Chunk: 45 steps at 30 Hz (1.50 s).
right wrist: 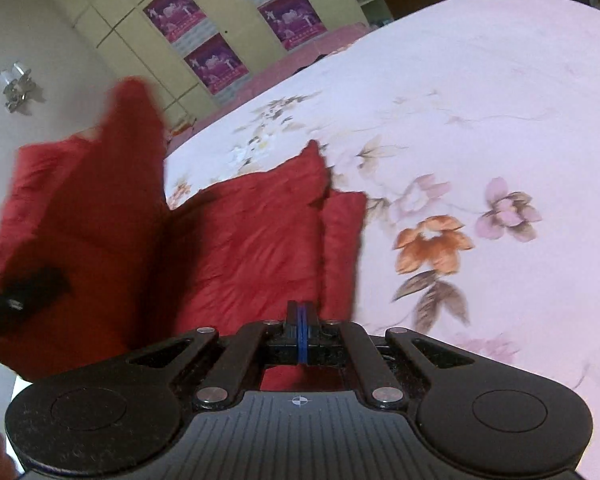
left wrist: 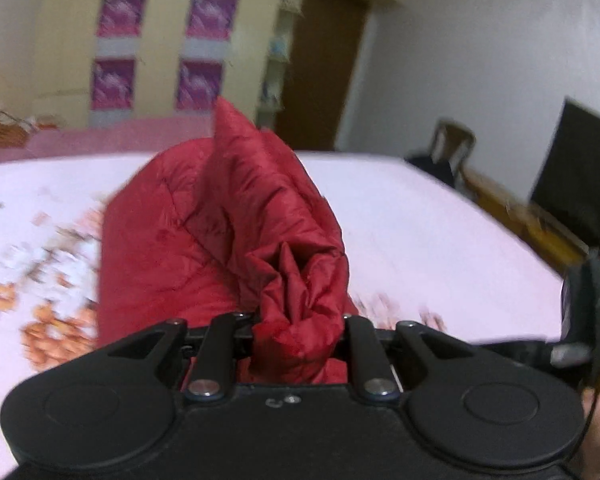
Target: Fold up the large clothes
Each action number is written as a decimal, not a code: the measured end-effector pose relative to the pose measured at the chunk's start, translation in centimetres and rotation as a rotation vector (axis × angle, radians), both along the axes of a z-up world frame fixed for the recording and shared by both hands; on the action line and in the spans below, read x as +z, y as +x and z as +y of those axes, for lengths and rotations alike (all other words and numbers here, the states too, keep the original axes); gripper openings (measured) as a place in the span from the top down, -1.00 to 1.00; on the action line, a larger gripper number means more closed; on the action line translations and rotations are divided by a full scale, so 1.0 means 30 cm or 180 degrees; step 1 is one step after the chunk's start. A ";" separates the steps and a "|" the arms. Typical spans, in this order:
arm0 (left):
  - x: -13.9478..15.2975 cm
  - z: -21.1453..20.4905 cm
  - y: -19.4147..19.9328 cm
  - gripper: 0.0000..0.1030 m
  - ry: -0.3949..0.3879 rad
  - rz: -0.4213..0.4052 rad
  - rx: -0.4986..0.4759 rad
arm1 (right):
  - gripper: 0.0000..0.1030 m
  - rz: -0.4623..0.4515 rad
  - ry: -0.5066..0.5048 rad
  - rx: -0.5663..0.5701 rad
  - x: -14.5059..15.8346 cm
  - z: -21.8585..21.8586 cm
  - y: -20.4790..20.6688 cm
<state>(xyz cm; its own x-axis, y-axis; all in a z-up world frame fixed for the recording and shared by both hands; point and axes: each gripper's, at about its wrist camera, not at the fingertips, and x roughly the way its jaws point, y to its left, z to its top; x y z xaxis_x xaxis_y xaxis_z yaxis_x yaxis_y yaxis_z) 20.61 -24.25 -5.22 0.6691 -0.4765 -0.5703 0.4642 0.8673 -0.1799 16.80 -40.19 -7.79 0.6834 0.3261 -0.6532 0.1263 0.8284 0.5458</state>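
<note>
Two hand-held grippers: left [left wrist: 300,320] clamps a puffy, crinkled red quilted jacket [left wrist: 220,216]; right [right wrist: 302,320] shut, empty.

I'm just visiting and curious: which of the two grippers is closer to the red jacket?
Left. The left gripper is clamped on a bunched fold of the red jacket, lifting it off the bed. The right gripper is shut, with the jacket just beyond its tips; contact is unclear.

No text, brand or number can be read anywhere. The purple posters [right wrist: 214,62] on the cream wardrobe [right wrist: 140,36] show pale figures and a grey band below, but any lettering there is too blurred to make out.
</note>
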 end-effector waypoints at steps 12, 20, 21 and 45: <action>-0.073 -0.001 0.021 0.01 -0.0798 0.0411 -0.0349 | -0.29 -0.0244 0.0257 -0.0336 0.049 -0.213 -0.019; -0.142 0.401 0.211 0.38 -0.0681 0.0286 0.0654 | -0.38 -0.0446 0.0477 0.0183 0.108 -0.103 0.185; -0.163 0.426 0.240 0.40 -0.0719 0.0341 0.0670 | -0.38 -0.0420 0.0489 0.0208 0.101 -0.090 0.221; -0.362 0.170 0.470 0.43 -0.0450 0.0658 -0.0203 | 0.61 -0.0013 0.0849 -0.0248 -0.207 -0.110 0.270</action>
<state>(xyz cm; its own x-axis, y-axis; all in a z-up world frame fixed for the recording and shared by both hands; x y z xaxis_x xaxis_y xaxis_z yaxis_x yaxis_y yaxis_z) 34.71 -19.14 -16.09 0.5114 -0.5988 -0.6164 0.4581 0.7968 -0.3940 24.89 -43.49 -13.99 0.7156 0.4326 -0.5484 0.1813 0.6431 0.7440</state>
